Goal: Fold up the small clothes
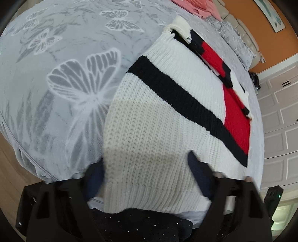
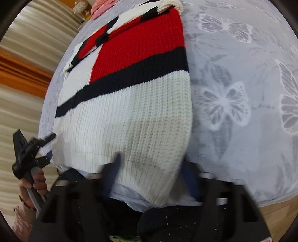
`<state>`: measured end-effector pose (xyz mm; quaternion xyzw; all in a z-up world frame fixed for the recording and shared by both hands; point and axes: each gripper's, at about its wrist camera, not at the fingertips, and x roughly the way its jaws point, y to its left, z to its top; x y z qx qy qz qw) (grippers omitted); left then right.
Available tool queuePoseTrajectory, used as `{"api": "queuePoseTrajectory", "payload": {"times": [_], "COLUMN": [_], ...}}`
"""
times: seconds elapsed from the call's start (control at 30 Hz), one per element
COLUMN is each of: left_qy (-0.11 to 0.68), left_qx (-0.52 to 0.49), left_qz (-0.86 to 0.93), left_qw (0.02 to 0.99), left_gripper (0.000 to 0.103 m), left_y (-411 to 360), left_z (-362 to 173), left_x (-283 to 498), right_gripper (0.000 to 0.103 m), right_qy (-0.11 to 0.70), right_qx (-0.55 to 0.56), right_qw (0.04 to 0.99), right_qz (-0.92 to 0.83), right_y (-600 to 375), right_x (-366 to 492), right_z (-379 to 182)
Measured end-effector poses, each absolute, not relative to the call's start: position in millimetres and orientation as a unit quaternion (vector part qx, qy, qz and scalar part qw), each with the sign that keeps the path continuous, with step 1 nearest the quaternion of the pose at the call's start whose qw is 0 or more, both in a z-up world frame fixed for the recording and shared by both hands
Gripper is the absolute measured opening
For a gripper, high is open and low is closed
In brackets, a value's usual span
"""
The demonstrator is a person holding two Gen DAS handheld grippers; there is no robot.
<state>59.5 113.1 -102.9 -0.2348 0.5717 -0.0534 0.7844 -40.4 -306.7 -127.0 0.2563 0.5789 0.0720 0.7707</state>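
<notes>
A white knit sweater (image 1: 158,115) with a black stripe and red panels lies flat on the grey butterfly bedspread (image 1: 55,74). Its sleeves are folded in near the collar. My left gripper (image 1: 147,171) is open, its fingers (image 1: 195,167) straddling the left part of the ribbed hem. In the right wrist view the sweater (image 2: 130,111) fills the middle. My right gripper (image 2: 150,167) is open around the hem's right corner. The left gripper (image 2: 35,147) shows there at the hem's left corner, held by a hand.
Pink clothes (image 1: 197,7) lie at the far end of the bed. A dark speckled garment (image 1: 139,223) is below the bed's near edge. White cabinet doors (image 1: 279,115) and an orange wall (image 1: 251,24) stand beyond. Wooden floor (image 1: 11,173) is at the left.
</notes>
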Motion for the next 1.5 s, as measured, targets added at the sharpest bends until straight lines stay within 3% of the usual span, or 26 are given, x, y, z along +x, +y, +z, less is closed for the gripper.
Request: {"api": "queuePoseTrajectory", "payload": {"times": [0.03,0.07,0.1,0.17,0.37,0.4,0.6,0.8,1.17,1.27,1.4,1.47,1.5], "left_qy": [0.575,0.578,0.583,0.577,0.533,0.531,0.533,0.569,0.58,0.59,0.579,0.579,0.579], "left_qx": [-0.232,-0.234,-0.249,-0.29,-0.278,-0.277,-0.274,-0.274,-0.269,-0.282,-0.276,-0.261,-0.253], "left_qz": [-0.055,-0.06,-0.072,-0.088,-0.143,-0.147,-0.167,-0.155,-0.157,-0.15,-0.158,-0.158,-0.165], "left_qw": [0.783,0.78,0.77,0.758,0.786,0.787,0.783,0.759,0.753,0.742,0.751,0.756,0.757], "left_gripper": [0.038,0.024,0.017,0.016,0.012,0.006,0.006,0.006,0.007,0.013,0.048,0.045,0.024], "left_y": [112,113,115,123,124,125,134,130,138,137,125,118,114], "left_z": [-102,-102,-103,-94,-30,-21,4,-25,-19,-32,-27,-26,-26], "left_x": [60,60,60,56,23,16,-44,-79,-127,-129,-123,-118,-116], "right_gripper": [0.013,0.012,0.012,0.011,0.01,0.01,0.009,0.009,0.007,0.009,0.015,0.01,0.008], "right_qy": [0.578,0.57,0.554,0.533,0.467,0.459,0.451,0.483,0.493,0.497,0.502,0.503,0.501], "right_qx": [0.285,0.308,0.319,0.319,0.312,0.313,0.3,0.291,0.306,0.311,0.3,0.292,0.291], "right_qw": [0.761,0.759,0.766,0.781,0.824,0.828,0.837,0.823,0.812,0.808,0.809,0.811,0.812], "right_qz": [0.07,0.07,0.068,0.072,0.078,0.075,0.075,0.067,0.063,0.065,0.066,0.068,0.068], "right_y": [-312,-318,-321,-321,-336,-340,-358,-354,-355,-354,-349,-346,-345], "right_x": [-43,-46,-50,-59,-100,-106,-158,-196,-256,-251,-243,-241,-241], "right_z": [-130,-129,-123,-107,-43,-35,-6,-35,-39,-45,-45,-44,-42]}}
